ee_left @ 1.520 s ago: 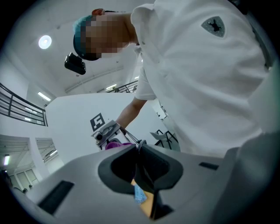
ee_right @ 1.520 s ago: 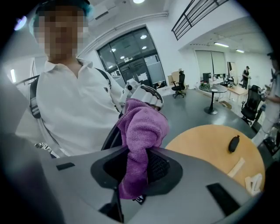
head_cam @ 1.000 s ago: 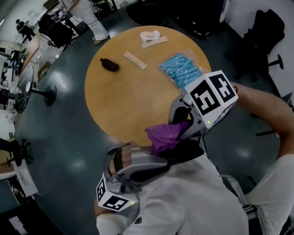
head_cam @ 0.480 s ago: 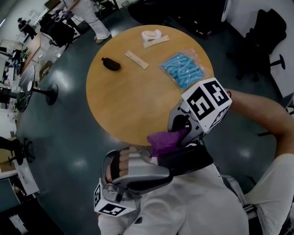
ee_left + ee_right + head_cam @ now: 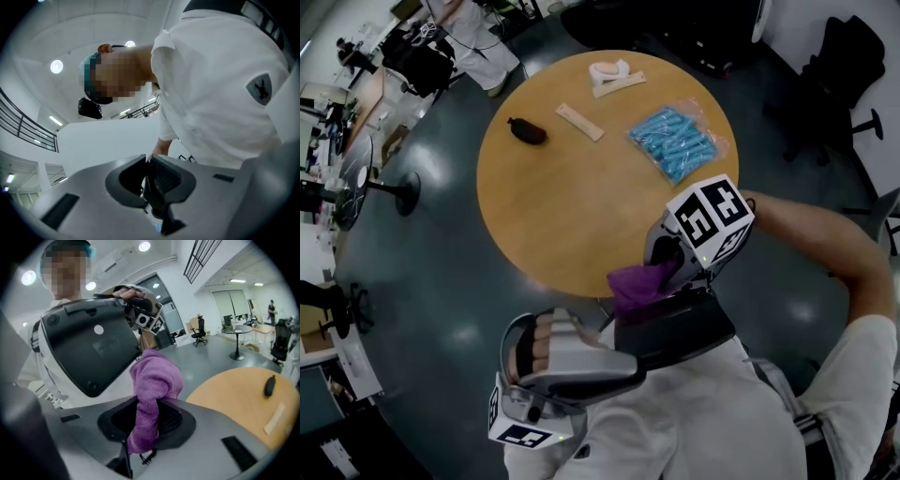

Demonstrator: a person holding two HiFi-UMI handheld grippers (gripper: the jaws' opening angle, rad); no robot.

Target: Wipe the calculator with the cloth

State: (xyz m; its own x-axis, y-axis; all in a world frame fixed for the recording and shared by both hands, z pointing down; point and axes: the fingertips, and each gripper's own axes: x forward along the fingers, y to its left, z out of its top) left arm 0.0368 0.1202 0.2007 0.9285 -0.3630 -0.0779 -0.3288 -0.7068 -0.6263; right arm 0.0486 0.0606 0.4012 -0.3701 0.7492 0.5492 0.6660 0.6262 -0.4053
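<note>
- Purple cloth is pinched between the 2 jaws of the right tongs. Its free end stands up and touches the lower edge of the calculator.
- Calculator is held in the air before the person's white shirt, just off the rim of the round wooden bench. Its dark underside faces the right tongs.
- Left tongs are almost together and pinch the calculator by a thin edge.
- On the bench lie 1 bag of blue pieces and 1 small dark object.

Bunched purple cloth touches the edge of the tilted black calculator, underside showing
</note>
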